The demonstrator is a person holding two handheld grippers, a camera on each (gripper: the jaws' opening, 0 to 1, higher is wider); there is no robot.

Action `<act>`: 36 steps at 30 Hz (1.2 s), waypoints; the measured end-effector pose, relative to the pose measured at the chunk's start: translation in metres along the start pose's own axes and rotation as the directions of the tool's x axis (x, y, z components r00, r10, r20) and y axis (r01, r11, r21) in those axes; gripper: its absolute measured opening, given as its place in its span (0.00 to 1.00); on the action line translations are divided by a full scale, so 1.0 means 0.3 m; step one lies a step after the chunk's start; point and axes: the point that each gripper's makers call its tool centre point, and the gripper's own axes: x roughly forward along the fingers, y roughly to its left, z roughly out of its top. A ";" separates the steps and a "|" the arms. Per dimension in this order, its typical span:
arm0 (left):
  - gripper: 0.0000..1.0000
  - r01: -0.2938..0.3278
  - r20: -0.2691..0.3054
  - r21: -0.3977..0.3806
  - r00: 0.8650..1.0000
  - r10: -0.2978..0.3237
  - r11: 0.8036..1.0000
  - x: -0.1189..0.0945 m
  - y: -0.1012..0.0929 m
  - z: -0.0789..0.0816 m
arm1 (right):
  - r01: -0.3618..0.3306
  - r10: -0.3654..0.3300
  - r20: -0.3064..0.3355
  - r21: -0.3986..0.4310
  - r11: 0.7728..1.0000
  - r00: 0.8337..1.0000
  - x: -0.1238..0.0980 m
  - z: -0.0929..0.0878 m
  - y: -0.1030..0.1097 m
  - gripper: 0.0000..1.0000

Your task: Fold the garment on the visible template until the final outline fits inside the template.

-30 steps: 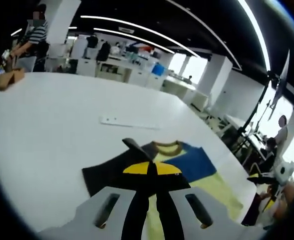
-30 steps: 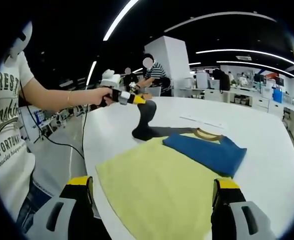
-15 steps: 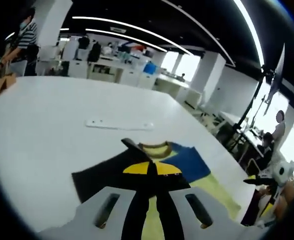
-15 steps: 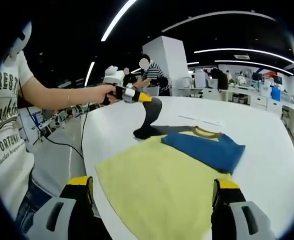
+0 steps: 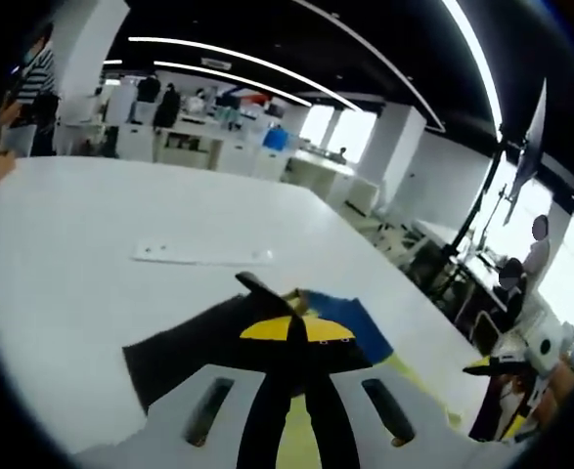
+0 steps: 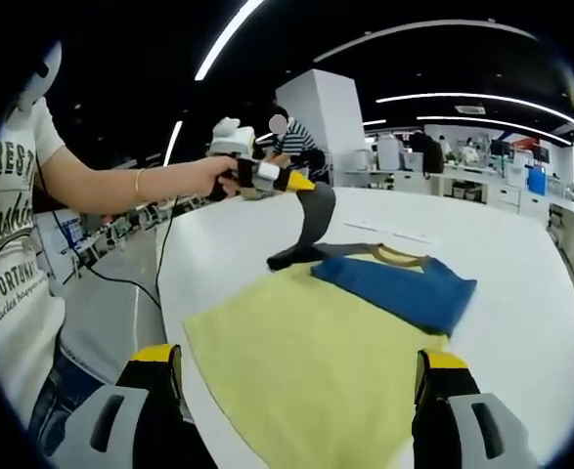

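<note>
A T-shirt lies flat on the white table (image 6: 521, 293): yellow body (image 6: 306, 362), tan collar (image 6: 396, 257), blue sleeve (image 6: 394, 288) folded across the chest. My left gripper (image 5: 296, 328) is shut on the dark sleeve (image 5: 184, 347). In the right gripper view, the left gripper (image 6: 301, 183) holds that dark sleeve (image 6: 311, 220) lifted above the table at the shirt's far left, its lower end still resting by the collar. My right gripper (image 6: 299, 391) stands open near the shirt's hem, nothing between its jaws.
A thin white strip (image 5: 203, 256) lies on the table beyond the collar. The person's arm and body (image 6: 32, 244) stand at the table's left edge. Other people, desks and white pillars fill the room behind.
The left gripper has raised the dark sleeve higher and carried it toward the shirt's middle. The right gripper has stayed in place, still open.
</note>
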 end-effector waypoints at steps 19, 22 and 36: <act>0.00 0.071 -0.010 0.027 0.997 -0.071 0.997 0.109 -0.126 0.006 | 0.011 -0.011 -0.015 0.017 1.000 1.000 -0.016 -0.037 -0.014 0.99; 0.00 0.093 -0.001 0.017 0.996 -0.093 0.996 0.123 -0.148 0.015 | 0.010 -0.010 -0.019 0.019 1.000 1.000 -0.016 -0.043 -0.016 0.99; 0.00 0.153 0.001 0.006 0.988 -0.153 0.988 0.197 -0.246 0.022 | 0.004 -0.004 -0.033 0.025 1.000 0.999 -0.007 -0.054 -0.025 0.99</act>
